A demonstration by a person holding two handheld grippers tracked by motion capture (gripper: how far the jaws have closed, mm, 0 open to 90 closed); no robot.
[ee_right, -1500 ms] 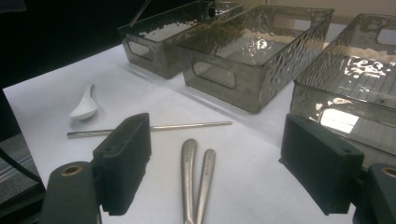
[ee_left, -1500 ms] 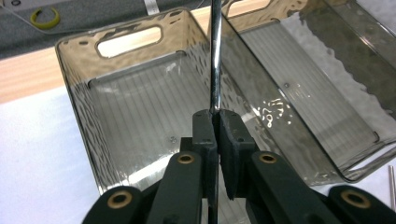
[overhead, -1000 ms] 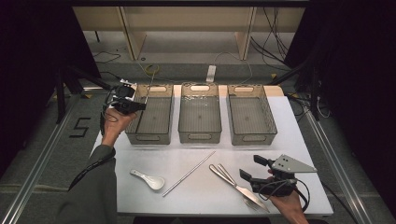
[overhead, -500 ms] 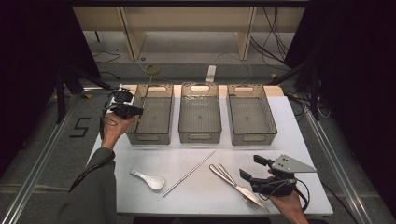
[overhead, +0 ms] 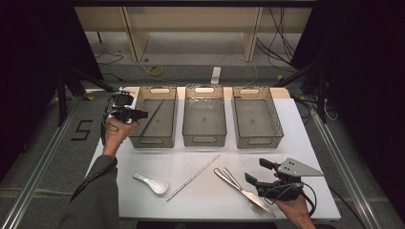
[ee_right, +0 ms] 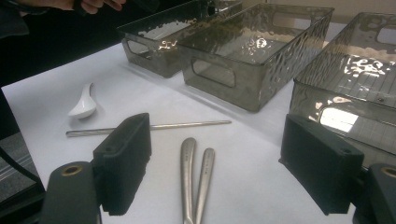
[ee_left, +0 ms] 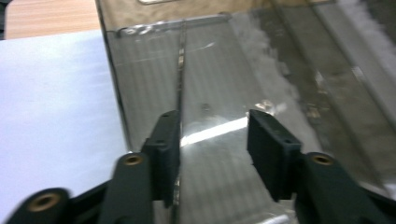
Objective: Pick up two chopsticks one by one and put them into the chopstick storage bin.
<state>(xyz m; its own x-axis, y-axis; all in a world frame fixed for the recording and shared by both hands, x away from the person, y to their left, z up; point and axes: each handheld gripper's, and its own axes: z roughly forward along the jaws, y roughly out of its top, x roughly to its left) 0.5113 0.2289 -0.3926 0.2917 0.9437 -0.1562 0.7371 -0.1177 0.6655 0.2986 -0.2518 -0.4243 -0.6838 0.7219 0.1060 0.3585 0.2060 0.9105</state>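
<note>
Black jaws just opened off thin metal chopstick point(ee_left: 179, 88) in ribbed bin point(ee_left: 261, 60).

Three clear plastic bins point(overhead: 204, 116) in a row across the worktop point(overhead: 305, 143). Two metal chopsticks: one point(overhead: 152, 117) inside the left bin, one point(overhead: 193, 177) lying loose in front. One white spoon point(overhead: 152, 183), one knife point(overhead: 236, 184) and one fork point(overhead: 243, 190) side by side.
</note>
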